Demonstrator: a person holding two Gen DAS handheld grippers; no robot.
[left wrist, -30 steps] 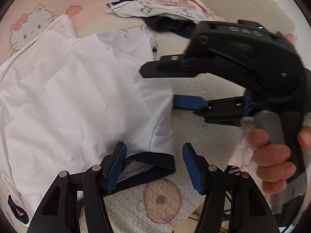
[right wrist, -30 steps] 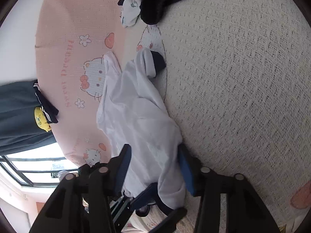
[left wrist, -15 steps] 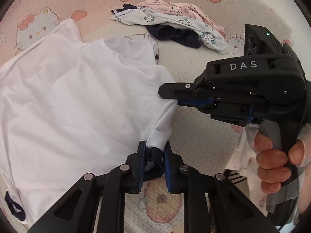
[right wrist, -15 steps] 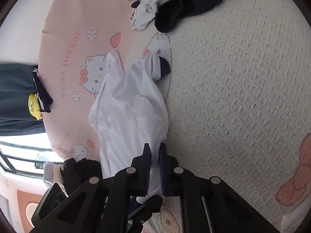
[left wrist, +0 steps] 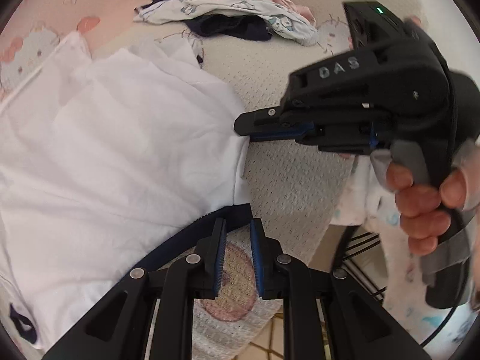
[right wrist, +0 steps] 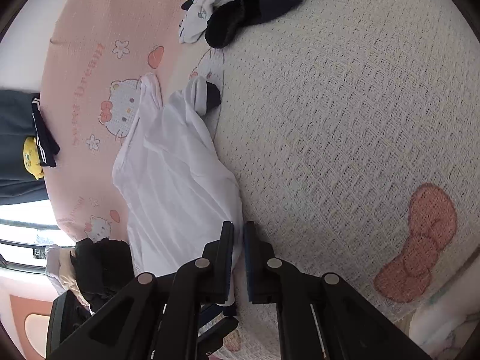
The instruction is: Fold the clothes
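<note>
Left wrist view: white shirt lies spread and unfolded on the bed (folding barely begun). Left claw is nearly closed on the shirt's dark collar.

Right wrist view: right claw is pressed together, pinching the shirt's edge. More clothes await.

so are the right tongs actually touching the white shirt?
Touching. The right wrist view shows the right tongs shut on the white shirt, with its edge pinched between the pads.
</note>
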